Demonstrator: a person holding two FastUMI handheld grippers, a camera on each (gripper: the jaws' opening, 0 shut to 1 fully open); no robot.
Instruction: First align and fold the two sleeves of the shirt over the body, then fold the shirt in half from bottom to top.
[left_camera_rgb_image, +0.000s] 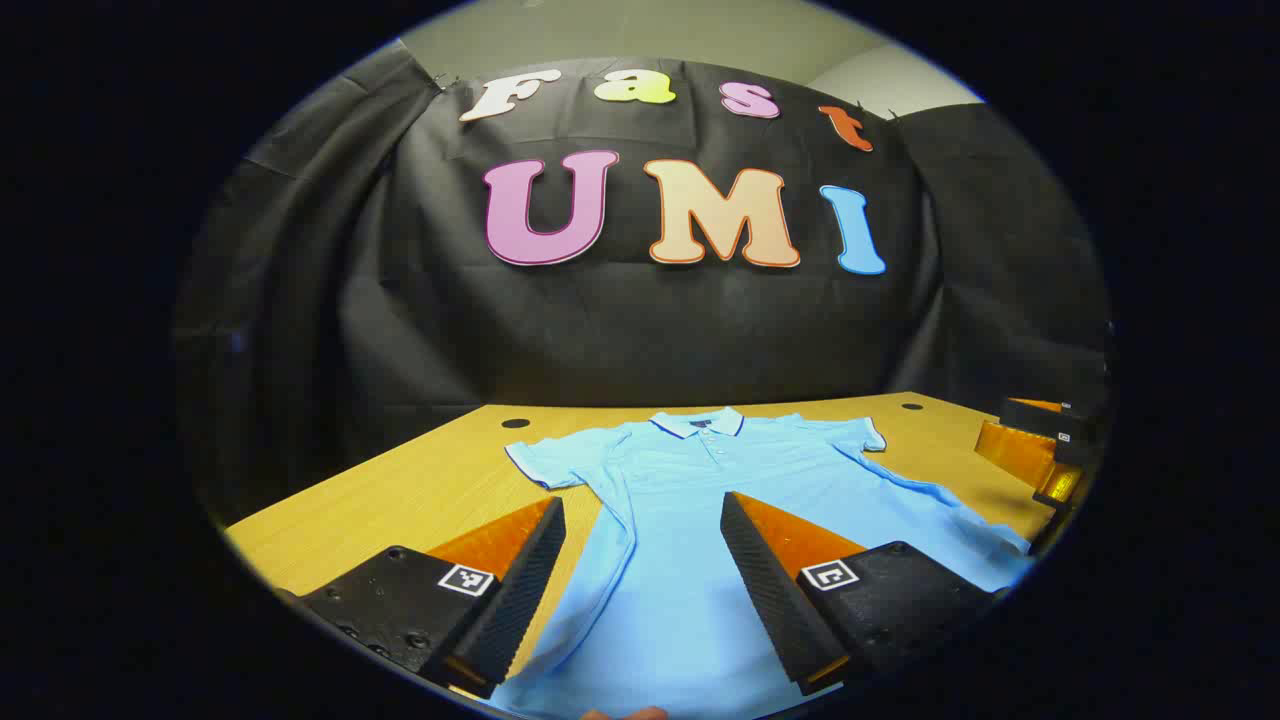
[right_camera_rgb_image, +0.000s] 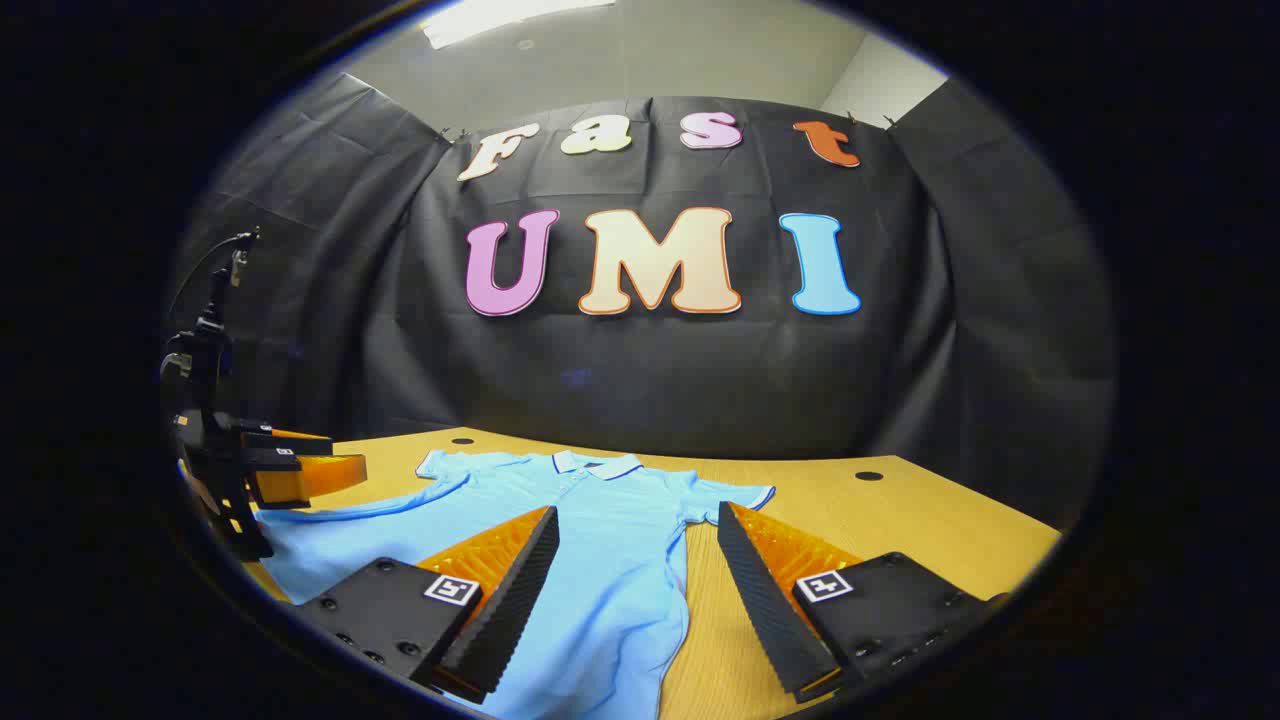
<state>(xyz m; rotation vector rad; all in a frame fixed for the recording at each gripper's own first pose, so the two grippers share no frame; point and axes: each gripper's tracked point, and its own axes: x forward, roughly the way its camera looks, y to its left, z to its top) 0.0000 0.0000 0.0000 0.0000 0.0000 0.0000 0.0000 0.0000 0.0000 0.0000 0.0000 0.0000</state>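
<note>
Light blue cotton-like fabric covers the middle of the wooden worktop (left_camera_rgb_image: 420, 480): the shirt (left_camera_rgb_image: 720, 480) lies flat and face up, its dark-edged collar (left_camera_rgb_image: 697, 422) toward the black cloth wall and its hem toward the cameras. Both short sleeves are spread out to the sides, the left sleeve (left_camera_rgb_image: 545, 462) and the right sleeve (right_camera_rgb_image: 728, 497), neither one folded over the body. In the left gripper view, the left gripper (left_camera_rgb_image: 640, 590) hangs above the lower left part of the shirt with its fingers spread wide apart, holding nothing; the fabric shows between them. The right gripper (right_camera_rgb_image: 635, 600) in the right gripper view is likewise wide open and empty, poised over the shirt's lower right edge, one finger above the cloth and the other above bare wood. Each gripper also appears at the far side edge of the other's view, beside the shirt. Small dark round holes (right_camera_rgb_image: 868, 476) sit in the worktop near the wall.
</note>
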